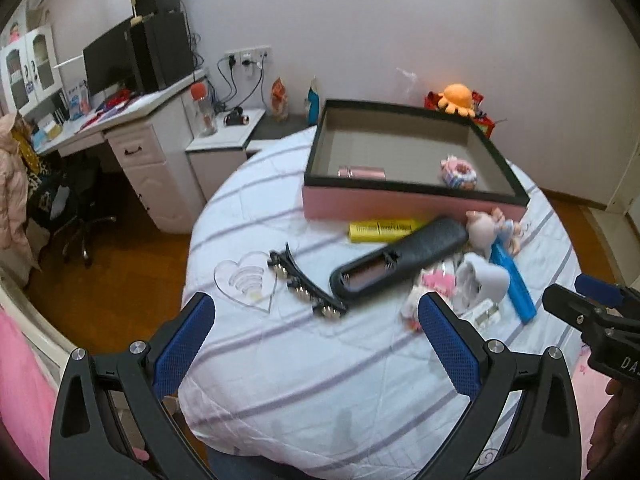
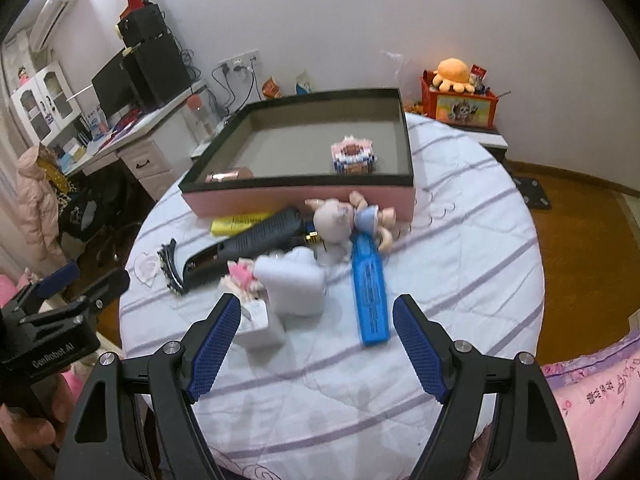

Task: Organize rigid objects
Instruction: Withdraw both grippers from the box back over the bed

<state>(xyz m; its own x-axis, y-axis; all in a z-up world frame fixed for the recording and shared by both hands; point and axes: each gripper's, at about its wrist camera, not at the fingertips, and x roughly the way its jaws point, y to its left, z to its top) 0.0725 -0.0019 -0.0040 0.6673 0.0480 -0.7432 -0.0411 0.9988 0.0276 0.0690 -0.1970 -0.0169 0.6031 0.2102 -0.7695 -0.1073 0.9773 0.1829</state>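
Blue-padded, both the left gripper (image 1: 316,332) and the right gripper (image 2: 316,340) stand spread and empty above the crowded pile before the pink box (image 2: 304,198). Reaching for the blue comb (image 2: 370,292) may knock the white heart-shaped case (image 2: 294,284) beside it.

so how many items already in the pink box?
2. A pink metallic cylinder lies against the near wall of the pink box, left side; a pink-and-blue block toy sits right of centre. Near wall may hide more.
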